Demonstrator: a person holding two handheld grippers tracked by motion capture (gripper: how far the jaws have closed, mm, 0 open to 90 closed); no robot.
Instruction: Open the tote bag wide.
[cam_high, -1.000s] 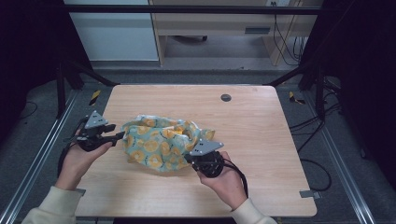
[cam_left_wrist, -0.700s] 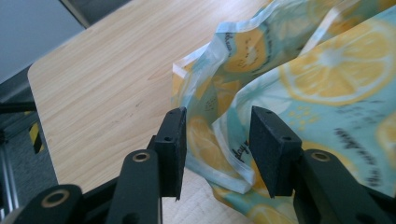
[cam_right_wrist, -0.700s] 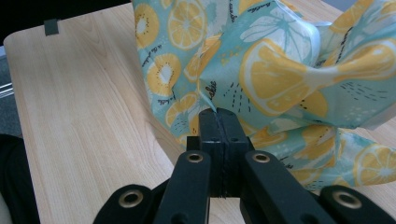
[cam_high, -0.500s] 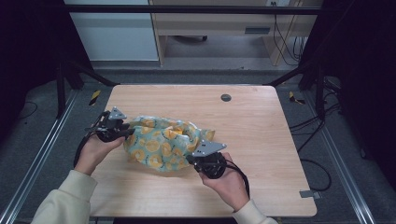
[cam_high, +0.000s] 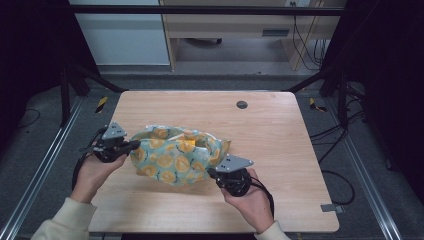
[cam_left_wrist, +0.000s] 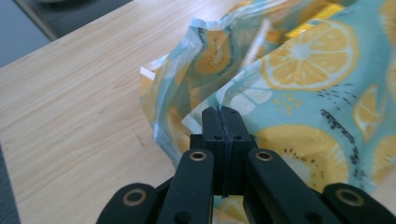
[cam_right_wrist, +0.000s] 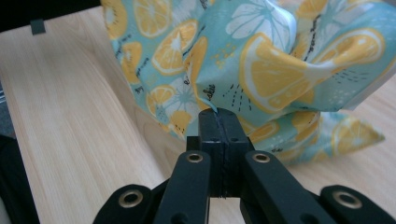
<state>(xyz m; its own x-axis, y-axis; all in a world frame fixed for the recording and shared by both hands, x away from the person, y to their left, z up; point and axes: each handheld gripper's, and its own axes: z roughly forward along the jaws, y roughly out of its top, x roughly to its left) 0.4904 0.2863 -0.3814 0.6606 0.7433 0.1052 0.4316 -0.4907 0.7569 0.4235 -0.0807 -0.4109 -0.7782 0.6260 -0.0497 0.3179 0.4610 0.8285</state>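
Pale wood grain runs across the table (cam_high: 280, 150) where we work, with a dark floor and a metal frame around it and a small round grommet (cam_high: 242, 104) set near the far edge. On the table, left of centre, lies the lemon-print bag (cam_high: 175, 155), a crumpled teal pouch covered in yellow citrus slices, its mouth gaping upward between our two tools.

We hold the left gripper (cam_high: 131, 145) at the bag's left edge; in the left gripper view its black jaws stand pressed together on a fold of the bag's rim (cam_left_wrist: 233, 100), the printed film rising just beyond the tips (cam_left_wrist: 223, 112).

We hold the right gripper (cam_high: 212, 172) at the bag's near right side, the grey plate on top of it. In the right gripper view its jaws are likewise closed flat against each other, pinching a pleat of the bag (cam_right_wrist: 280, 70) right at the tips (cam_right_wrist: 218, 113), and the film bunches upward from that pinch. Bare tabletop (cam_right_wrist: 70, 116) shows to the side.
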